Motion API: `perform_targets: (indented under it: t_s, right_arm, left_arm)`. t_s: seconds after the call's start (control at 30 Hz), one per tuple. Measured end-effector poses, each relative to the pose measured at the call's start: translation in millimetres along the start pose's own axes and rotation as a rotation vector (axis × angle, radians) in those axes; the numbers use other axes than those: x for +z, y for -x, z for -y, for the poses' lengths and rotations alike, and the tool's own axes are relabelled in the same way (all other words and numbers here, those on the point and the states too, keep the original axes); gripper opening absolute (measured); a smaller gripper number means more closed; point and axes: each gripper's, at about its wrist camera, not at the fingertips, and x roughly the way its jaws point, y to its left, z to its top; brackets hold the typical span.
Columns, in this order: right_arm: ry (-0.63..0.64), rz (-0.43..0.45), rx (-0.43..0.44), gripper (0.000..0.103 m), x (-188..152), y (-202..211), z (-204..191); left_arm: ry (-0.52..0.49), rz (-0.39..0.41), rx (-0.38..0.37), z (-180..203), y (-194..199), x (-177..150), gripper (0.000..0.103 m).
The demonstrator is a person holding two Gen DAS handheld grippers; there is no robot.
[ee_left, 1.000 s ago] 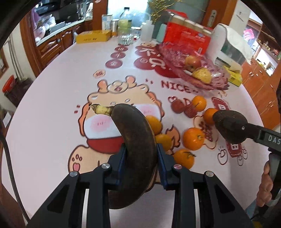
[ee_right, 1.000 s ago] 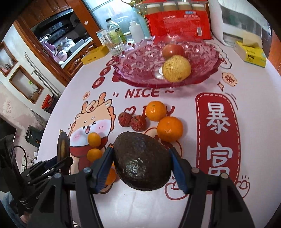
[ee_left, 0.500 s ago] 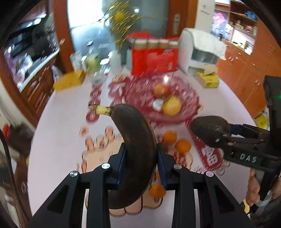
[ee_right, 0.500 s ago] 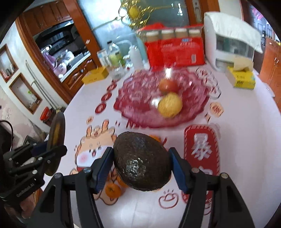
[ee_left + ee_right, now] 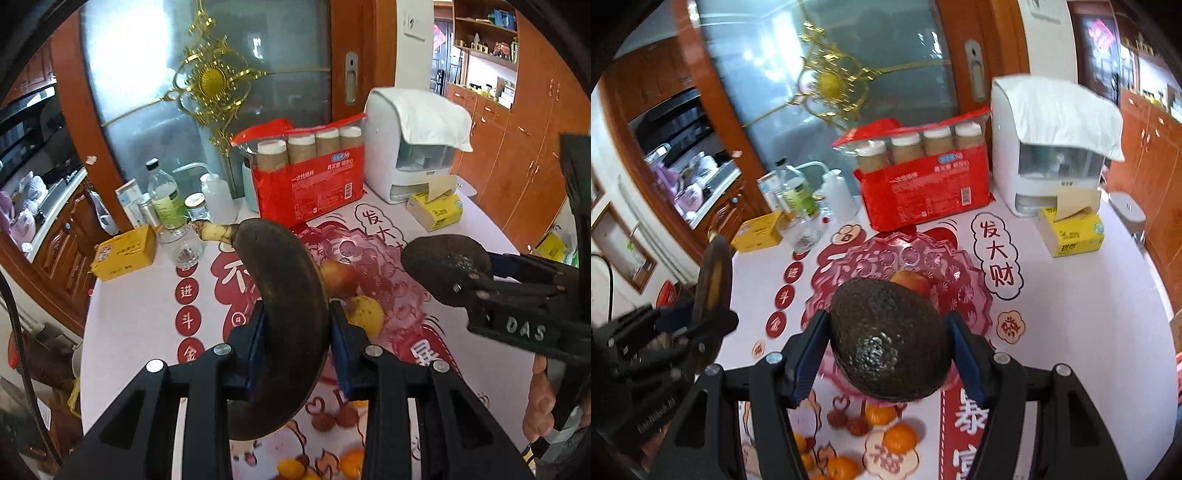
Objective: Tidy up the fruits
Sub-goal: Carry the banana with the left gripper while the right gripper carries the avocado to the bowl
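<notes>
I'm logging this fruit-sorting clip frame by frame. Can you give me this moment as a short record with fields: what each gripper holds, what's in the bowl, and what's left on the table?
left gripper: shut on a blackened banana, held in the air
right gripper: shut on an avocado, held above the bowl
bowl: pink glass, holds a red fruit and a yellow fruit
table: oranges and small red fruits lie loose near the bowl
task state: banana and avocado not yet in the bowl
</notes>
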Motion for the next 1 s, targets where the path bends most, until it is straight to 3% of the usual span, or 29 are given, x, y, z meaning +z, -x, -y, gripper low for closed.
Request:
perform_targets:
  t_s: [0.23, 0.47, 0.6, 0.8, 1.0]
  right_arm:
    - [-0.044, -0.108, -0.044, 0.064, 16.1, -88.6, 3.8]
    - [-0.038, -0.213, -0.055, 0.064, 3.1, -154.2, -0.1]
    - [-0.038, -0.258, -0.037, 0.065, -2.2, -174.4, -0.5]
    - [-0.035, -0.231, 0.05, 0.064, 3.4, -175.9, -1.7]
    - [-0.043, -0.209, 0.071, 0.064, 5.4, -176.0, 1.6]
  left_arm:
    - [-0.004, -0.078, -0.038, -8.7, -80.1, -4.7, 0.031]
    - [-0.02, -0.136, -0.072, -5.9, -134.9, -17.1, 0.031]
    - [-0.009, -0.16, -0.092, -6.7, -155.7, -20.4, 0.031]
    - [0.004, -0.185, -0.105, -5.7, -175.2, -25.9, 0.031]
    - [0.039, -0.179, -0.105, -10.4, -179.1, -24.9, 0.031]
